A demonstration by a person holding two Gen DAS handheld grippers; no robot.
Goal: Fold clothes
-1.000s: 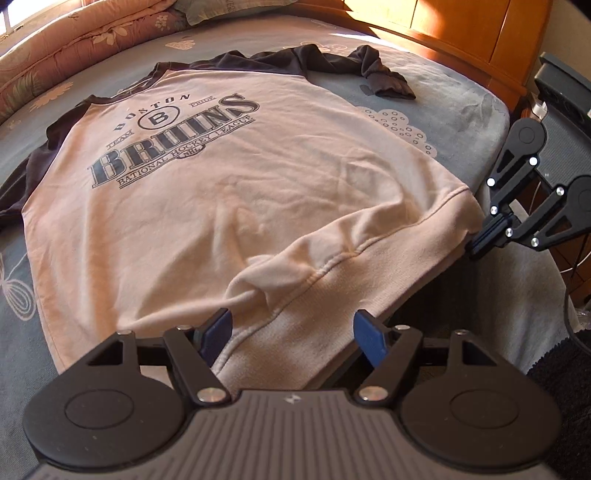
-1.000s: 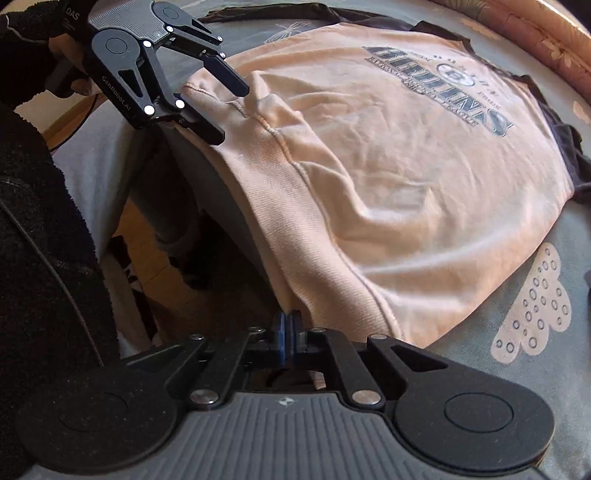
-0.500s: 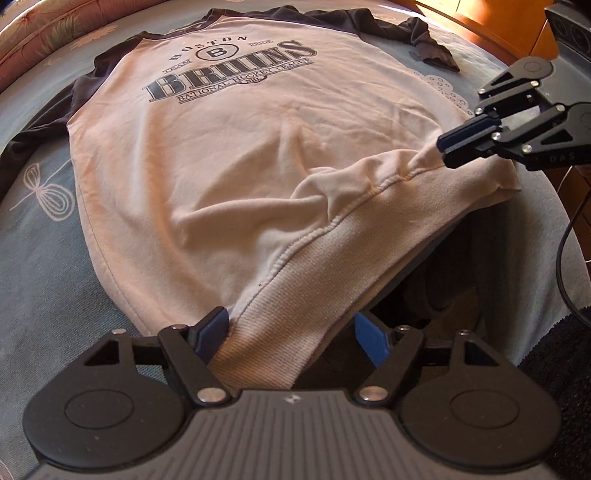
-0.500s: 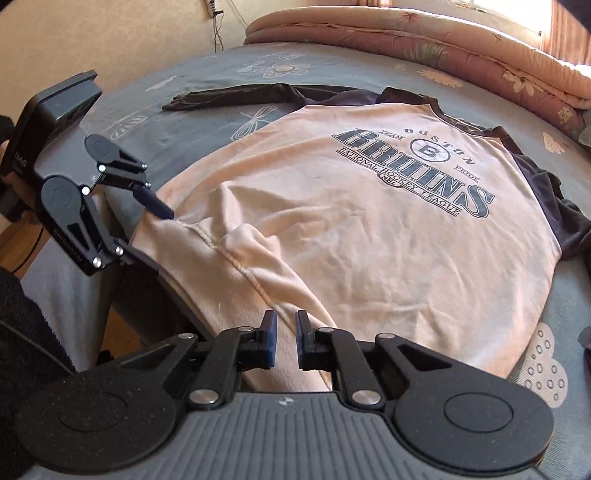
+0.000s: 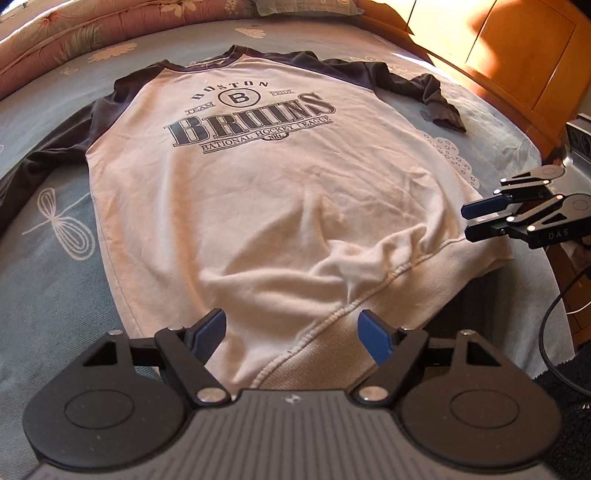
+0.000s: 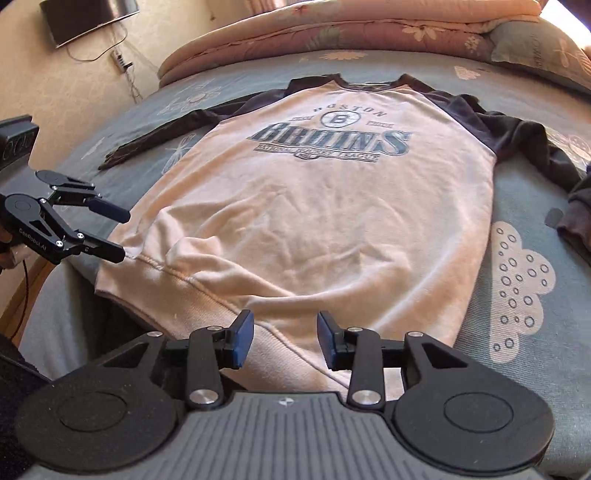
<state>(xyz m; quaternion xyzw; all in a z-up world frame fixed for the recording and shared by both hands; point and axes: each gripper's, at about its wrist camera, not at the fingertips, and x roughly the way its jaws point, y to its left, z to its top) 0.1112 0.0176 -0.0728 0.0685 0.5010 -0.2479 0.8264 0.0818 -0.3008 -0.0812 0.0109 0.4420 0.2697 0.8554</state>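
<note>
The sweatshirt (image 5: pixel 280 206) lay face up on the bed (image 5: pixel 48 266), its printed front showing, its long axis running from the ribbed hem (image 5: pixel 332 354) nearest you to the collar at the far end, by the rolled quilt (image 6: pixel 332 33). The dark sleeves (image 6: pixel 517 140) were spread out to either side, and the hem drooped over the bed's near edge, bunched and wrinkled just above the ribbing. You looked to be at the laying-out step, with no fold begun: the body was roughly flat but the lower part still needed smoothing. Your left gripper (image 5: pixel 291 334) hung over the hem at one corner with its tongs spread wide, cloth lying under the gap but nothing pinched. Your right gripper (image 6: pixel 284 339) was at the other corner, its tongs opening, the hem below them and not held. In my judgement your next move called for taking fresh hold, either at the hem corners to tug out the wrinkles or at one side and its sleeve to bring it across the chest, keeping the fold line parallel to that hem-to-collar axis.
</note>
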